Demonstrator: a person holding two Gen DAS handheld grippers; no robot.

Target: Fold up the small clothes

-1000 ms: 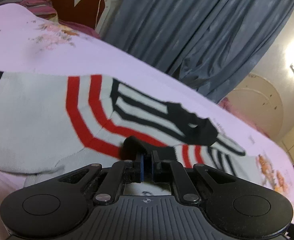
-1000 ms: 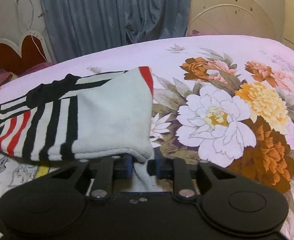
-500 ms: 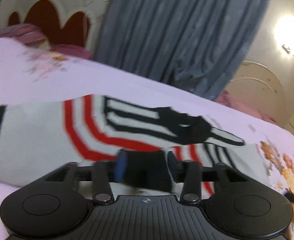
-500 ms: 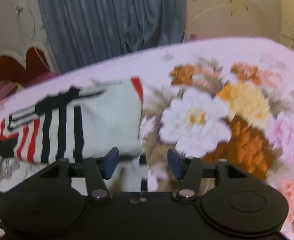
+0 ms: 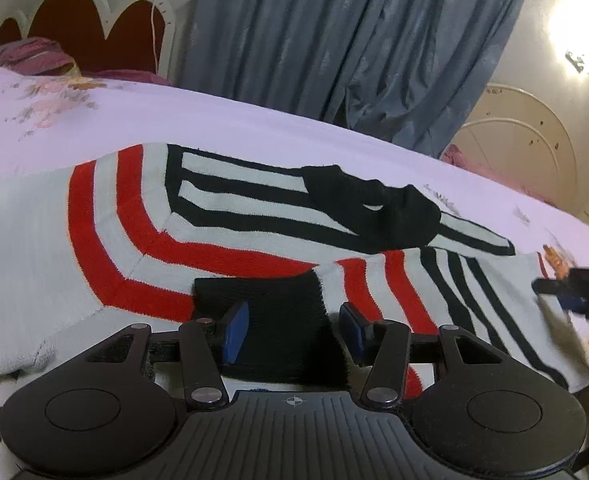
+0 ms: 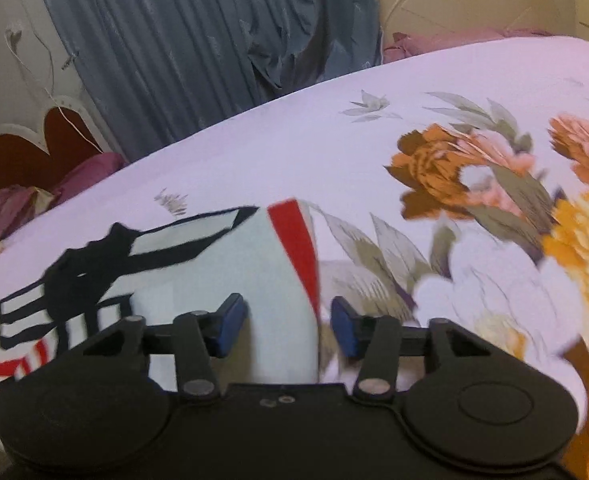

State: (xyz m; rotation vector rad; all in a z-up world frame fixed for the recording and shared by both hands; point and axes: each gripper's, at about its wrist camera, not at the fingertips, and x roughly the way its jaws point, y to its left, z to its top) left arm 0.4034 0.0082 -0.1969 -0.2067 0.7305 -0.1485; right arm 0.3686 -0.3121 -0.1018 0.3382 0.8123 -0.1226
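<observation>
Left fingers [image 5: 236, 332] parted astride sweater [image 5: 106, 236] cuff, unpinched, right fingers [image 6: 230, 324] closing, sweater edge between, untouched

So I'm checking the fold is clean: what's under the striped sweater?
The striped sweater lies on the floral bedsheet, which shows all around it. A black cuff lies on top, between the left gripper's open jaws. Anything beneath the sweater itself is covered.

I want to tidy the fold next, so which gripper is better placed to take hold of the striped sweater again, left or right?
Left, probably. The left gripper has the sweater's black cuff between its open jaws. The right gripper, its jaws closing, straddles only the sweater's edge beside the floral bedsheet.
</observation>
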